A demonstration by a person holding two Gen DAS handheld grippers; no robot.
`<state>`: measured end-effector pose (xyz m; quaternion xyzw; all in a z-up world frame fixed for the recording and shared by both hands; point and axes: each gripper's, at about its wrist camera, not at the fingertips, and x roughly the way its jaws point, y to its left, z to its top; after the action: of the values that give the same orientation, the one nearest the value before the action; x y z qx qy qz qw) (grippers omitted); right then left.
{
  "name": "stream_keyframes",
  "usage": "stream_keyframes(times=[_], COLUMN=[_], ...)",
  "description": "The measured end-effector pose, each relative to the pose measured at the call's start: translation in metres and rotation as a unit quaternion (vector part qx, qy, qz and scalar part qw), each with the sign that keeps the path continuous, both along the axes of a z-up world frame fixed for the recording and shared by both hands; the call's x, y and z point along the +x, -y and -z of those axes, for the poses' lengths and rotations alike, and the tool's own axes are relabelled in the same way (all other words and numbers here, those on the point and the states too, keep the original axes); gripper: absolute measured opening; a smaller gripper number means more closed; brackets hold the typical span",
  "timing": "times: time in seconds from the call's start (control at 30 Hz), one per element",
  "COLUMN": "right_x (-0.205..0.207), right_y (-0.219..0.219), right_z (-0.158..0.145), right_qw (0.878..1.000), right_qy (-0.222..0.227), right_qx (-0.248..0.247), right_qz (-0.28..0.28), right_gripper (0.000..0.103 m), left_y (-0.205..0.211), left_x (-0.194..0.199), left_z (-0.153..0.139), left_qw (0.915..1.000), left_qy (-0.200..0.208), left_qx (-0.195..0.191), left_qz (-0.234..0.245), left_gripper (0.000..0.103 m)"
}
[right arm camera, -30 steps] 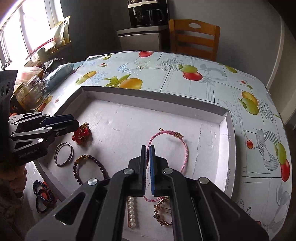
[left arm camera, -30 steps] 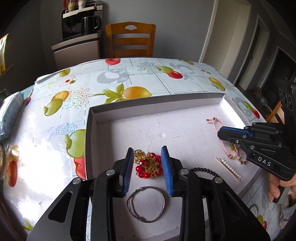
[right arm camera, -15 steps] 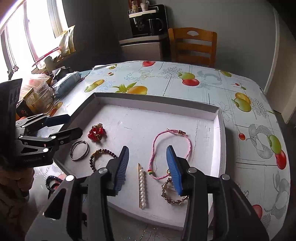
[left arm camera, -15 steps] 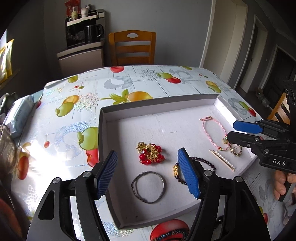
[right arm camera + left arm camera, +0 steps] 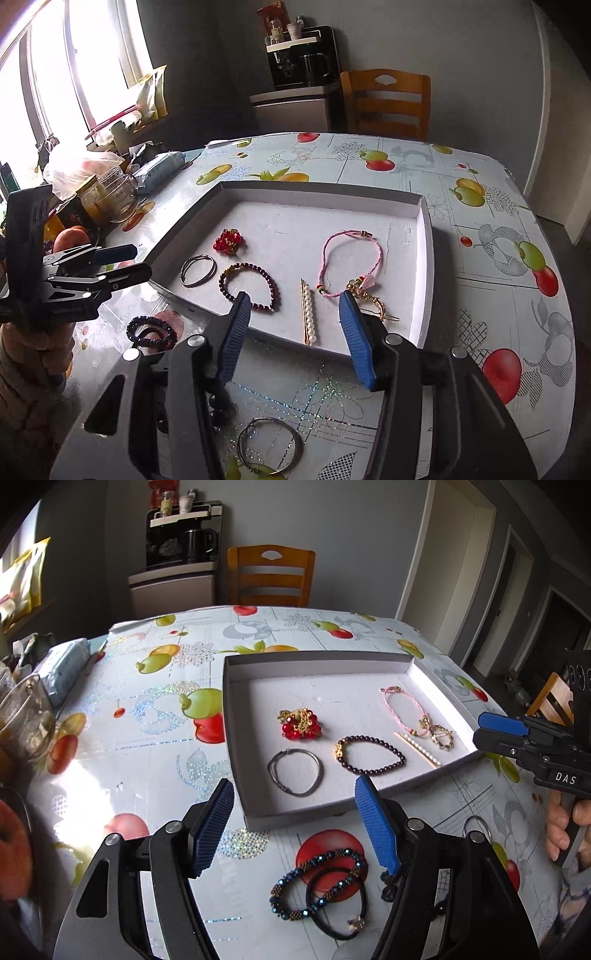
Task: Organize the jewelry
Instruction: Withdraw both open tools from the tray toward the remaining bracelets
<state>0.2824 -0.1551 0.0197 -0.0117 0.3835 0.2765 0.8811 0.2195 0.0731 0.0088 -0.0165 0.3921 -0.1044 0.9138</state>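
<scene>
Both tools empty and spread wide, left tool [image 5: 293, 825] hanging over the near edge of the surface [image 5: 155, 746], right tool [image 5: 293, 332] also above the near edge, just short of the tray's near rim; white shallow tray [image 5: 325, 661] sits mid-surface holding six pieces: red bead cluster with gold chain [image 5: 300, 723] toward the tray's left side, silver bangle [image 5: 294, 771] near the tray's near-left corner, dark purple bead bracelet [image 5: 369, 755] at the near middle, pearl hair clip [image 5: 308, 313] by the near rim, pink cord bracelet [image 5: 351, 262] on the right side, gold charm piece [image 5: 442, 737] touching the pink cord's near end; outside the tray on the near edge lie a blue beaded bracelet [image 5: 314, 882] overlapping a black hair tie [image 5: 338, 904], plus thin wire hoops [image 5: 269, 450] under the right tool; glass jar [image 5: 118, 194] on the left edge, wooden chair [image 5: 271, 576] past the far edge
</scene>
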Motion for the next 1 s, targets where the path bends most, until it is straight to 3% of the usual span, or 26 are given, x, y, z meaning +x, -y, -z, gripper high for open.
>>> stream_keyframes(times=[0.43,0.53,1.0], right_x=[-0.039,-0.046,-0.055], right_y=[0.016,0.013,-0.022], right_z=[0.032,0.038,0.038], right_qw=[0.999,0.999,0.998], right_qy=[-0.032,-0.037,-0.037], right_qx=[-0.018,-0.02,-0.019], right_qz=[-0.003,-0.009,-0.046], right_gripper=[0.05,0.05,0.05], left_y=[-0.009,-0.011,-0.014], left_x=[-0.025,-0.022,-0.02], left_z=[0.025,0.031,0.039], left_qw=[0.9996,0.9992,0.9988], left_qy=[-0.028,-0.039,-0.048], left_qx=[0.008,0.007,0.009], left_qz=[0.003,0.004,0.004], left_gripper=[0.069,0.06,0.056])
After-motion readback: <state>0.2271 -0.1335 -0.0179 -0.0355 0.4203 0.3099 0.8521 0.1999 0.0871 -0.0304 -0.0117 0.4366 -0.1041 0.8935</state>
